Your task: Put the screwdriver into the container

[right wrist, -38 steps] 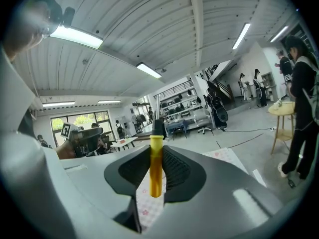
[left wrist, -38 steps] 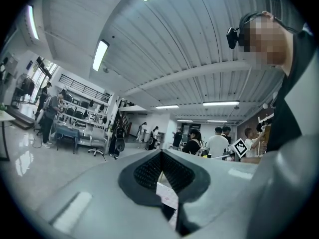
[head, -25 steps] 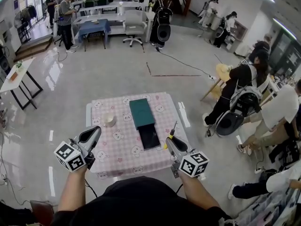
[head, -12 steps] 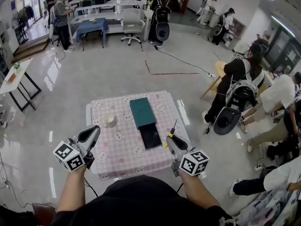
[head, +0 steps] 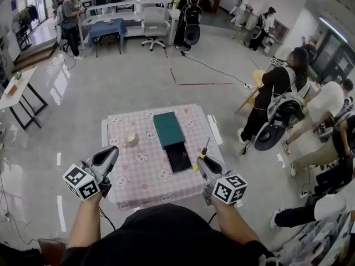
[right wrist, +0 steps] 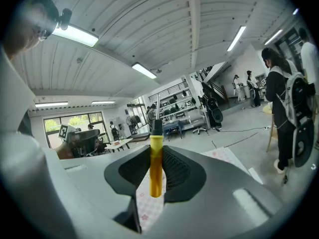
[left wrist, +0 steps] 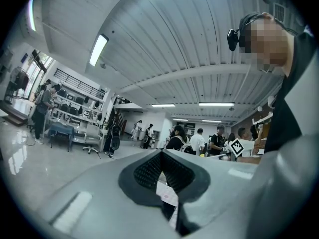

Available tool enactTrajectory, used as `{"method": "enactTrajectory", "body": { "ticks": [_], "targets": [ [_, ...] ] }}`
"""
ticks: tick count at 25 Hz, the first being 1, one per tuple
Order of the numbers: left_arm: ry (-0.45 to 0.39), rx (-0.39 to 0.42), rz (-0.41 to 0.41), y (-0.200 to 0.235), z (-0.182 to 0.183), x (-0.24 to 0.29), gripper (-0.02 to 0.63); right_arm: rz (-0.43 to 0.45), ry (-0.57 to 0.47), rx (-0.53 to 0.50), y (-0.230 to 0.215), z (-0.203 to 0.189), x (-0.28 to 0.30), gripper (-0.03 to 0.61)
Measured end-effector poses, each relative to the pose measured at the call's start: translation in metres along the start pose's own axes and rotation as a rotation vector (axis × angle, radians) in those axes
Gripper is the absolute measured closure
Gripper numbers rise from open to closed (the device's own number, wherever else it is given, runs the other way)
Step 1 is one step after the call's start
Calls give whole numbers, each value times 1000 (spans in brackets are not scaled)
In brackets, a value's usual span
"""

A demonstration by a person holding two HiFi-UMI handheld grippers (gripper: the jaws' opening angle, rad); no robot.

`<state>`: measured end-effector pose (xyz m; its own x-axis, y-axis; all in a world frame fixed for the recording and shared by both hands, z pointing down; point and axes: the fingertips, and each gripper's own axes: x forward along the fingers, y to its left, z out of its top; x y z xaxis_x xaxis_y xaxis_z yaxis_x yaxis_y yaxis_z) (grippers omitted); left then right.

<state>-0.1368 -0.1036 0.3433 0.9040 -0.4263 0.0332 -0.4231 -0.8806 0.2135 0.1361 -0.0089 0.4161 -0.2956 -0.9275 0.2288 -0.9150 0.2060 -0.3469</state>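
Barely shifted from a moment ago, the right claw (head: 201,160) pinches the yellow-handled, black-collared screwdriver (head: 204,152) near the right edge of the desk (head: 144,173), beside the black container (head: 178,157), while the left claw (head: 109,155) hovers pressed together.

We see a table (head: 145,177) under a pink checked cloth (head: 138,170) (small animal prints on it). On it lie a container (head: 168,129), green part touching dark part, and left of it a small round pot (head: 130,140).
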Motion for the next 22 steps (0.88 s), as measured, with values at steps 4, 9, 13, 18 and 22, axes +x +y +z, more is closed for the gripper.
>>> {"method": "enactTrajectory", "body": {
  "ticks": [4,9,13,18,22],
  "targets": [
    [3,0,-8,1,1,-4,614,-9,-2,8,3,-1,0,472],
    [-5,-1,-13,6,-6,-8,614,-5,-8,10,9,-9,5,472],
    [-16,-11,-25,1,-6,-12,614,-16,2,8,13,-10,-2,472],
    [-33,-26,-24,-3,-12,-19,614,-21,19,-4,12,-10,-4,472],
    [-41,-51,-8,0,-23,-28,614,6,32,-9,20,-12,4,472]
  ]
}}
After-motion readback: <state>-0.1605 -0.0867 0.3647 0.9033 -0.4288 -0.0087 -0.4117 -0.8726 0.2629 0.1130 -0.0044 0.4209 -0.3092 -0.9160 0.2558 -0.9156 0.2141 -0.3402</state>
